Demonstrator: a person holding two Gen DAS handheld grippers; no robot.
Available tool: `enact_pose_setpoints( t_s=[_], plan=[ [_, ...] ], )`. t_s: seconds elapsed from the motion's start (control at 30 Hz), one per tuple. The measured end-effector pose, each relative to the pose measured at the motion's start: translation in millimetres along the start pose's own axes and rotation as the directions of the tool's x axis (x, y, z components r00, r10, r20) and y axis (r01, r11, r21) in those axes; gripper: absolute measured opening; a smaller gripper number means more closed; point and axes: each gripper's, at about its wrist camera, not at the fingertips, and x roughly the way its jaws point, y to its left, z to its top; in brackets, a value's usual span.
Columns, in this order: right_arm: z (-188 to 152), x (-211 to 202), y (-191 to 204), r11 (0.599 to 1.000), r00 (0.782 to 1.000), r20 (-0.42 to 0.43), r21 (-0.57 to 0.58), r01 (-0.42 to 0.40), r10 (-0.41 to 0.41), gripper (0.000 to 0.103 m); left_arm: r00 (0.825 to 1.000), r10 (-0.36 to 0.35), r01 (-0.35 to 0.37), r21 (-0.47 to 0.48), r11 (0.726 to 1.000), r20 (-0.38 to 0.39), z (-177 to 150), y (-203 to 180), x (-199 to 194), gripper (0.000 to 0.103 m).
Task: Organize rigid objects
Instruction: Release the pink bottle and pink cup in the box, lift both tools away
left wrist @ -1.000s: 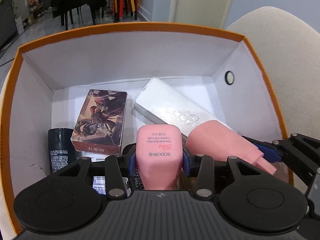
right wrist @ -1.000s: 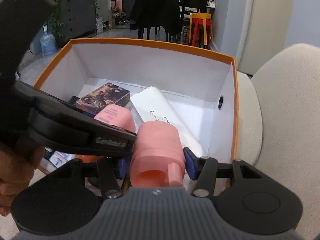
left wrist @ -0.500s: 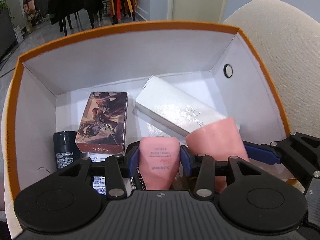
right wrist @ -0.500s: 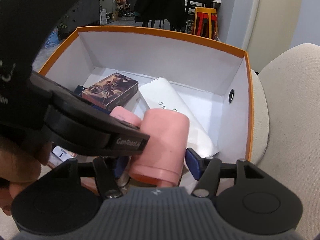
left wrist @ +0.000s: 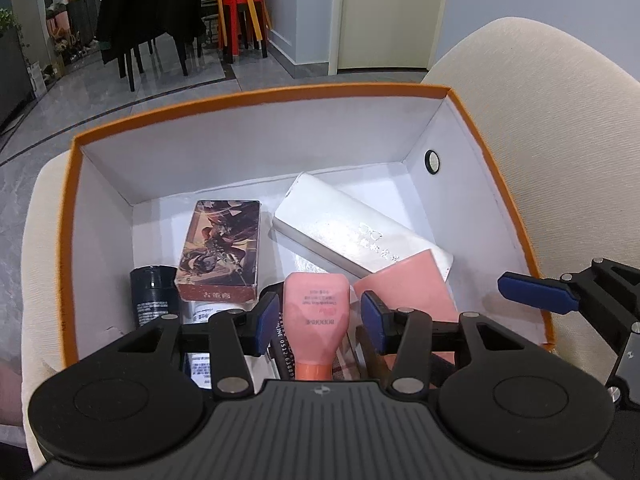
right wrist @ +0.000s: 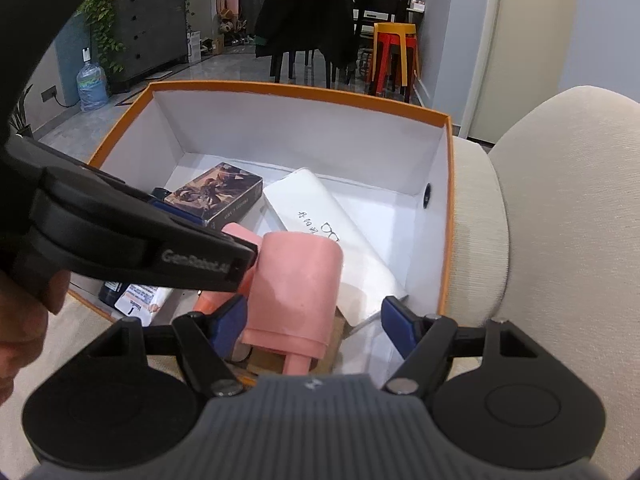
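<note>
An orange box with white inner walls sits on a cream cushion. Low in the left wrist view, a pink tube lies in the box between the pads of my left gripper. A narrow gap shows on each side of the tube, so the gripper is open. Right of the tube rests a pink bottle. In the right wrist view that pink bottle lies between the jaws of my right gripper, which are opening. The right pad stands well apart from the bottle.
Inside the box lie an illustrated card box, a white glasses case and a black cylinder. A cream chair back rises on the right. The left gripper's black arm crosses the right wrist view.
Both grippers have let go: the left jaws parted from the pink tube and the right jaws spread away from the pink bottle. Both have drawn back and up a little.
</note>
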Motion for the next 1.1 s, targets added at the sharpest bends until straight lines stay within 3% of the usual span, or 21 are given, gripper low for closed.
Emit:
enact_pose_setpoints(
  t_s=[0.77,0.97,1.1],
  plan=[
    [22.0,-88.7,22.9,0.999,0.994,0.108,-0.036,0.03,-0.026,0.073,0.991,0.012,-0.015,0.017,1.0,0.136,7.7,13.3,-111.5,0.054],
    [35.9,-143.2,28.6,0.998,0.982,0.185,-0.047,0.047,-0.038,0.073,0.975,0.01,-0.017,0.027,1.0,0.223,8.7,7.0,-168.7,0.055],
    [40.1,-186.8,32.9,0.998,0.969,0.245,-0.043,0.048,-0.036,0.073,0.956,-0.004,-0.005,0.032,0.999,0.293,0.5,1.9,-212.4,0.061]
  ],
)
